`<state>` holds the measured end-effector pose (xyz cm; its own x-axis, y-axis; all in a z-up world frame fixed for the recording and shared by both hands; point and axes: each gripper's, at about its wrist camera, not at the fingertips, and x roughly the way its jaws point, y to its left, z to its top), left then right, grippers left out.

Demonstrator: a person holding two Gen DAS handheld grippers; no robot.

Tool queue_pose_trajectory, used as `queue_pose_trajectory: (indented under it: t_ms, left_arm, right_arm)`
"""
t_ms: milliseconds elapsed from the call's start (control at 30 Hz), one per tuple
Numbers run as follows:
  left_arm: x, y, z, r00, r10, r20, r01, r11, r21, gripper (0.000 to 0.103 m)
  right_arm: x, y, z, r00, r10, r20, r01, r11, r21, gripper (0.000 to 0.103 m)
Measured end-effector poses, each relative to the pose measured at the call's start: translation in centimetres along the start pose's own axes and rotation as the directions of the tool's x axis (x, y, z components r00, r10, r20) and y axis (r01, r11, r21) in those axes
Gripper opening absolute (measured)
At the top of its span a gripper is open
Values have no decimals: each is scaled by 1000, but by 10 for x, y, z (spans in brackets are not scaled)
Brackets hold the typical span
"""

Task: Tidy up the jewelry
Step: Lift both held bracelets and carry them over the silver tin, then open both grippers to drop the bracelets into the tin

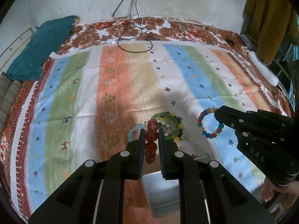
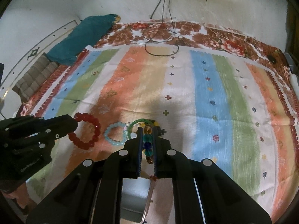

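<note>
1. The left gripper (image 1: 151, 130) is clenched on a red bead bracelet (image 1: 151, 136), its two fingers pressing a run of large red beads between them; in the right wrist view the same bracelet (image 2: 86, 131) shows as a full ring held at the tip of the left gripper (image 2: 74, 120)
2. The right gripper (image 2: 148, 130) is clamped on a multicoloured bead bracelet (image 2: 148, 140), with amber, teal and blue beads lined up between its fingers; the left wrist view shows that bracelet (image 1: 210, 123) as a ring held at the right gripper's tip (image 1: 217, 113)
3. On the striped cloth (image 1: 186, 74) between the two grippers lies a small heap: a green bangle (image 1: 166, 126), a pale blue bead bracelet (image 2: 115, 133) touching it, and some yellow and dark beads under the bangle
4. A metal tin (image 1: 160, 192) sits below the left gripper, near the cloth's front edge
5. A black cable (image 1: 134, 39) lies coiled at the far edge of the cloth, and a teal cloth (image 1: 41, 46) is bunched at the far left corner
</note>
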<state>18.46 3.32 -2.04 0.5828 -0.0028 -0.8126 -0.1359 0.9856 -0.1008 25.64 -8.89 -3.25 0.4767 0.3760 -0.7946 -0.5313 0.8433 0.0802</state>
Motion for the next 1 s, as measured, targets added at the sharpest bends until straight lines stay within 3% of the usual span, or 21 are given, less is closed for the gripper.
queue_pose_trajectory:
  t_ms: [600,1000]
  left_arm:
    - [-44,-20,-28,997,-19,79,15,999,45,13]
    - [-51,-34,-51,997,-15,79,9,997,71,13]
  right_arm:
    - [-35,20,-28,998,31,47,-29,999,-33,10]
    - [-48,22,-48,998,54,30,-53,998,-21,10]
